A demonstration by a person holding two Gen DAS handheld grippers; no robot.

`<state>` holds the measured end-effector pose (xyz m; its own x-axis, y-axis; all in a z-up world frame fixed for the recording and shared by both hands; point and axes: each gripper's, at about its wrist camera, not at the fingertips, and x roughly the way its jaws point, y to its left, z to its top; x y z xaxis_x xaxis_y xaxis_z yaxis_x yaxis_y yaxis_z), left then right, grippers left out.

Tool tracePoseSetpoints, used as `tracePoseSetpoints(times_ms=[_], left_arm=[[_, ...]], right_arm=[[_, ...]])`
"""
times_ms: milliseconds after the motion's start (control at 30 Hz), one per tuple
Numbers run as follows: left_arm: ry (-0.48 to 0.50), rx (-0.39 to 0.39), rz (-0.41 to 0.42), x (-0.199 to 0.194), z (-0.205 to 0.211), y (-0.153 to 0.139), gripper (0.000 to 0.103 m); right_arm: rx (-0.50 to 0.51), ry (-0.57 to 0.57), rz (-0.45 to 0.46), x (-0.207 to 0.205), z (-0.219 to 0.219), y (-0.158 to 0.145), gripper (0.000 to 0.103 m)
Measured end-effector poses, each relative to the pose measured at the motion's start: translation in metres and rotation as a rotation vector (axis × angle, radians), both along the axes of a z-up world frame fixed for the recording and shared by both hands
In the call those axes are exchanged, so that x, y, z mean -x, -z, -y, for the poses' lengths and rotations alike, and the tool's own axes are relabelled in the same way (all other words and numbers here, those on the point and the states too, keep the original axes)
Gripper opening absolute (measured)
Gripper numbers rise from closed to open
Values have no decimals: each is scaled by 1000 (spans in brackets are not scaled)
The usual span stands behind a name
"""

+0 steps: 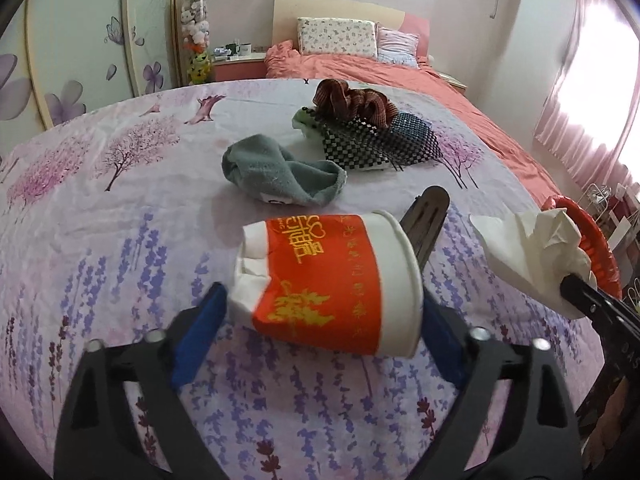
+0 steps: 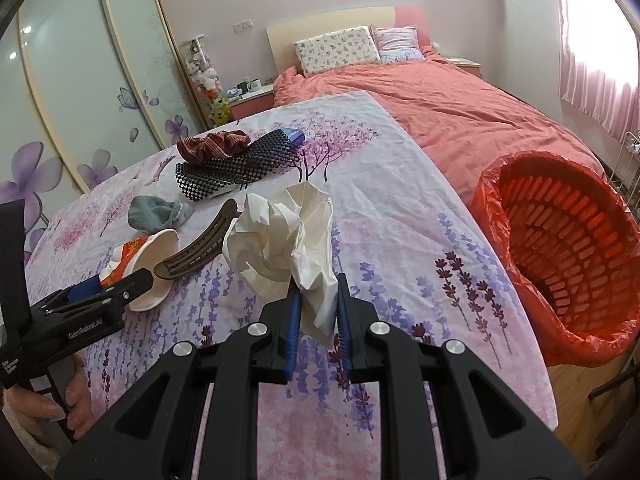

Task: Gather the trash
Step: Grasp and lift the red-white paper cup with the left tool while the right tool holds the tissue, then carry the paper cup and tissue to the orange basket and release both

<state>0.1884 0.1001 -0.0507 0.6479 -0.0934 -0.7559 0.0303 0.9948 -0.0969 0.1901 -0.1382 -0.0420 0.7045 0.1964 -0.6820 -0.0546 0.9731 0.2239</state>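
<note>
Your left gripper (image 1: pixel 324 300) is closed on a crushed red-and-white paper cup (image 1: pixel 332 280), lying sideways between the blue pads with its rim toward 3 o'clock; your right gripper (image 2: pixel 318 312) pinches a crumpled white tissue (image 2: pixel 284 236) that bunches up above the fingertips. Around them on the floral tablecloth (image 2: pixel 400 240): a brown hair clip (image 2: pixel 200 244) just beside the cup's rim, a grey sock (image 1: pixel 280 174) at 12 o'clock, a checkered cloth (image 1: pixel 380 144) and a red scrunchie (image 1: pixel 352 102) beyond. The red-lined bin (image 2: pixel 560 264) sits off the table edge at 3 o'clock of your right gripper, well apart from the tissue; both grippers hang low over the cloth, pointing toward the bed (image 2: pixel 440 108).
</note>
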Motion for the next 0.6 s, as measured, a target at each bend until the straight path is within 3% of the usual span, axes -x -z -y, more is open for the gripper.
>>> tracePoseSetpoints(times_ms=[233, 600], left_arm=[[-31, -35, 27, 1, -14, -1, 82], [-69, -44, 123, 9, -25, -40, 82]], right_arm=[[-3, 2, 1, -1, 0, 0, 17], [-26, 25, 37, 2, 6, -10, 17]])
